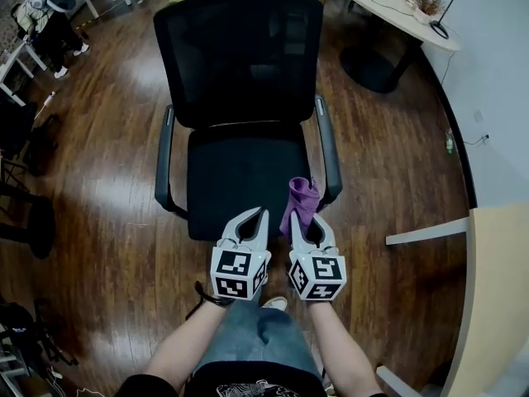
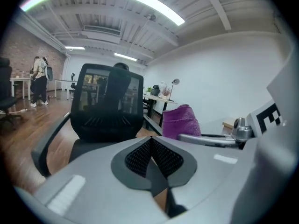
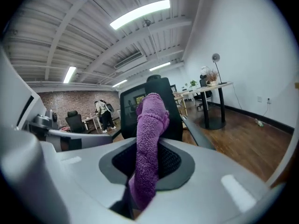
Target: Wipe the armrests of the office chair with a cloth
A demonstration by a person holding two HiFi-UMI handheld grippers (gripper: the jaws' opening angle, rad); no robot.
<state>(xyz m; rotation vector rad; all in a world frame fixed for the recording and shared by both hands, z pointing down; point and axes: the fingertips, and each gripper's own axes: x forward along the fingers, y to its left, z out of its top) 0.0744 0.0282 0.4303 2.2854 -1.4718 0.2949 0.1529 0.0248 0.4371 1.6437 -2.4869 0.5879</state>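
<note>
Facing the front of the office chair (image 1: 240, 180), we look steeply down on it. Both grippers are held side by side, just short of the seat's front edge.

L gripper (image 1: 263, 212): jaws closed, tips meeting, nothing betw. them. Its own view confirms this: pads (image 2: 138, 155) touch at the tip, w/ the chair's mesh back beyond.

R gripper (image 1: 304, 220): jaws clamped on the purple cloth (image 1: 302, 198). In the R gripper view the cloth stands up out of the pads as a folded roll, lower end hanging betw. the jaws.

The cloth sits over the front R corner of the chair seat. It is near the R-side armrest (image 1: 329, 151); we can't tell from the head view whether they touch. The L-side armrest (image 1: 163, 160) is across the seat from the cloth, well apart. In the L gripper view the cloth shows just R of the chair back.

The chair faces us, backrest upright, on a dark wood floor (image 1: 99, 164). A round table (image 1: 388, 7) w/ a desk lamp (image 1: 450, 11) is beyond the chair, to the R. People (image 2: 38, 80) stand far behind the chair, L side. Our denim knee (image 1: 256, 333) shows on the near side of the chair.
</note>
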